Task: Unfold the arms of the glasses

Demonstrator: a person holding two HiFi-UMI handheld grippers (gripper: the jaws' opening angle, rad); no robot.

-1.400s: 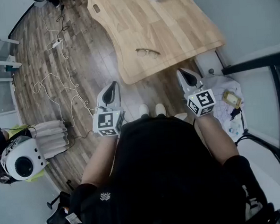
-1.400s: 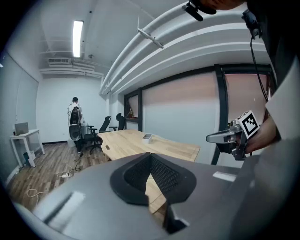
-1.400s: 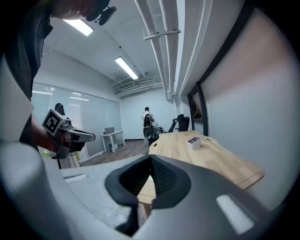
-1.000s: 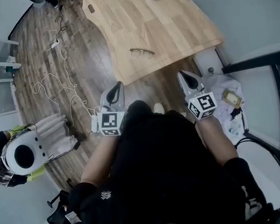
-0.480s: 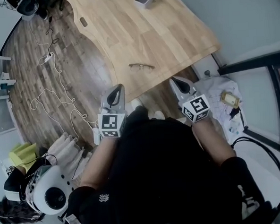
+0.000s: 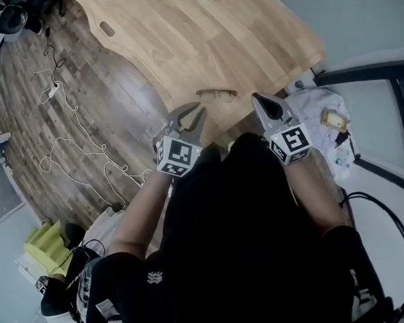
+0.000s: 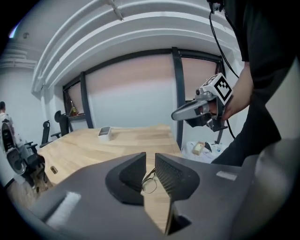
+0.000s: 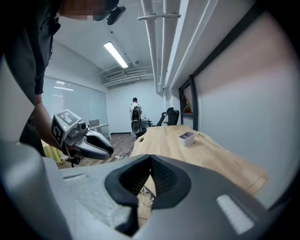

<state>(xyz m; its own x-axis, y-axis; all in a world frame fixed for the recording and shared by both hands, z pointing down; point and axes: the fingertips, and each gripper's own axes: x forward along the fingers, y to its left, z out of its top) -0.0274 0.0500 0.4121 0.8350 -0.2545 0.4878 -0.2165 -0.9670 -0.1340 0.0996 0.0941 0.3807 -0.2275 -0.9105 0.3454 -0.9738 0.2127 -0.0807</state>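
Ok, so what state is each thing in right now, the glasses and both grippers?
Glasses: lying on the table near its edge, untouched, arms apparently folded.
Left gripper: jaws opening, nothing between them.
Right gripper: shut, empty.
Tray: upright, far down the table.

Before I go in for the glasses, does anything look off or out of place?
Nothing stands out. The glasses lie flat on the table, close to its near edge but fully on it, with no visible damage. The only untidy thing is a white cable strewn over the floor beside the table.
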